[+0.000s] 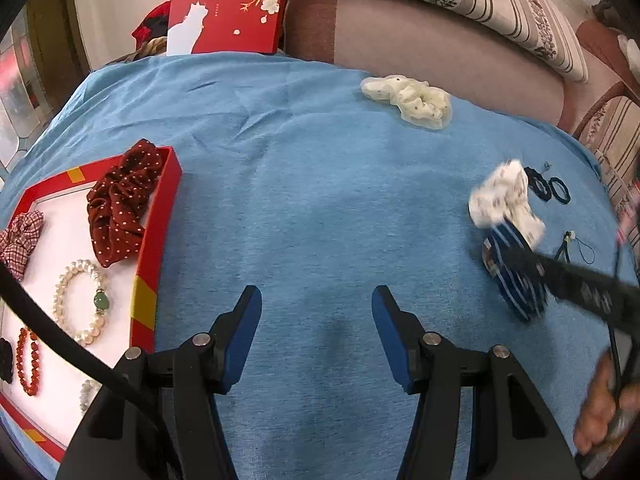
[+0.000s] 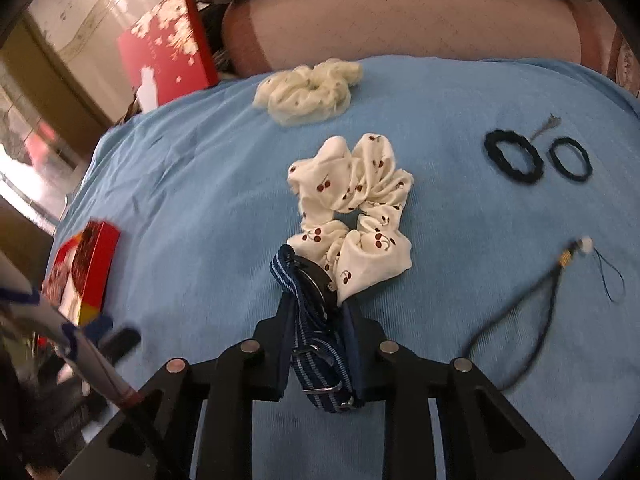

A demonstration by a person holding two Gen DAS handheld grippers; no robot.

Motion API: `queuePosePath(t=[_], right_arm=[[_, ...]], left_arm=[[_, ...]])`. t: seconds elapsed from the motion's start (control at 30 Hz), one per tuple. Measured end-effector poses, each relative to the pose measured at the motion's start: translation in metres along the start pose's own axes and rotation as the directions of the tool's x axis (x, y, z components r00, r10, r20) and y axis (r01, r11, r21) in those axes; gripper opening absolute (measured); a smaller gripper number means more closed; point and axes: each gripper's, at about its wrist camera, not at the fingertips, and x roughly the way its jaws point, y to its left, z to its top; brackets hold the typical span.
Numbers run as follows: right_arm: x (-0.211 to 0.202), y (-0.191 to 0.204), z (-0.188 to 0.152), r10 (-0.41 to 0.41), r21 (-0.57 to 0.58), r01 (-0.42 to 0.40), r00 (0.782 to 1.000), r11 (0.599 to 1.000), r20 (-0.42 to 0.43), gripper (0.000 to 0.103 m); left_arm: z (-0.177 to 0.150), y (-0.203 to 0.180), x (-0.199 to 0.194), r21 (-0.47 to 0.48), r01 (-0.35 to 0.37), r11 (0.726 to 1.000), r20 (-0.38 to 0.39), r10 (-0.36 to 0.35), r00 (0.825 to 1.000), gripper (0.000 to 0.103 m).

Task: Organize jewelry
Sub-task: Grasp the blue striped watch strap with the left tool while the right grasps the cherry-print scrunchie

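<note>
From the left wrist camera, the left gripper (image 1: 317, 320) hangs over the blue cloth (image 1: 312, 208) with its blue-padded fingers spread wide and nothing between them. Just to its left sits a red tray (image 1: 158, 216) with a white floor. In it lie a dark red dotted scrunchie (image 1: 120, 204), a checked scrunchie (image 1: 20, 240), a pearl bracelet (image 1: 82, 300) with a green bead, and a red bead bracelet (image 1: 27, 360). A cream scrunchie (image 1: 408, 100) rests near the far edge of the cloth. A red box lid (image 1: 228, 4) with a white cat stands upright behind the cloth. Far right, blurred, the right gripper (image 1: 520, 264) carries a striped blue watch band (image 1: 516, 280) beside a white cherry scrunchie (image 1: 504, 200).

From the right wrist camera, the right gripper (image 2: 320, 344) is clamped on the watch band (image 2: 316, 348), whose far end touches the cherry scrunchie (image 2: 352, 208). Two black hair ties (image 2: 514, 162) lie side by side to the right, with a dark cord charm (image 2: 560, 276) nearer the camera. The tray (image 2: 88, 272) shows at the left, well apart.
</note>
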Motion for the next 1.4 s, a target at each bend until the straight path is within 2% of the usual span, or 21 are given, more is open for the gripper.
queuePosePath(t=[0.27, 0.33, 0.4, 0.5, 0.57, 0.73, 0.87, 1.03, 1.2, 1.27, 1.4], right_arm=[[-0.033, -0.003, -0.053, 0.031, -0.028, -0.032, 0.998, 0.999, -0.051, 0.028], [-0.037, -0.002, -0.058, 0.011, -0.050, -0.013, 0.999, 0.999, -0.041, 0.035], [-0.043, -0.003, -0.059, -0.013, -0.059, 0.012, 1.000, 0.998, -0.017, 0.050], [-0.058, -0.009, -0.061, 0.008, -0.045, -0.006, 0.999, 0.999, 0.031, 0.060], [-0.069, -0.014, -0.062, 0.020, -0.032, -0.018, 0.998, 0.999, 0.064, 0.062], [-0.094, -0.036, -0.067, 0.012, 0.009, -0.014, 0.992, 1.000, 0.129, 0.063], [-0.105, -0.062, -0.064, -0.035, 0.053, 0.026, 0.986, 0.998, 0.164, 0.064], [-0.099, -0.094, -0.055, -0.039, 0.122, 0.020, 0.987, 0.992, 0.156, 0.065], [-0.090, -0.105, -0.041, 0.081, 0.153, -0.106, 0.983, 0.983, 0.165, 0.065], [-0.083, -0.101, -0.031, 0.135, 0.141, -0.157, 0.979, 0.977, 0.155, 0.067], [-0.066, -0.091, -0.013, 0.184, 0.106, -0.197, 0.976, 0.975, 0.115, 0.067]], left_arm=[[-0.001, 0.006, -0.002, -0.014, -0.017, 1.000, -0.003, 0.017, 1.000, 0.056], [-0.001, 0.008, -0.001, -0.023, -0.013, 1.000, -0.010, 0.013, 1.000, 0.056], [-0.002, 0.010, -0.001, -0.032, -0.010, 0.999, -0.016, 0.009, 1.000, 0.056], [-0.003, 0.013, -0.002, -0.042, -0.017, 0.999, -0.016, 0.016, 1.000, 0.056], [-0.003, 0.016, -0.005, -0.053, -0.016, 0.998, -0.010, 0.016, 1.000, 0.056], [-0.005, 0.015, -0.013, -0.079, 0.041, 0.996, 0.005, -0.041, 0.999, 0.056], [-0.008, -0.007, -0.016, -0.063, 0.111, 0.992, -0.013, -0.112, 0.994, 0.057], [-0.018, -0.052, -0.019, -0.023, 0.253, 0.967, -0.069, -0.254, 0.965, 0.062], [-0.025, -0.090, -0.024, -0.045, 0.401, 0.915, -0.086, -0.403, 0.911, 0.072], [-0.027, -0.105, -0.026, -0.039, 0.422, 0.906, -0.083, -0.424, 0.902, 0.077], [-0.030, -0.125, -0.022, -0.030, 0.425, 0.905, -0.098, -0.426, 0.899, 0.079]])
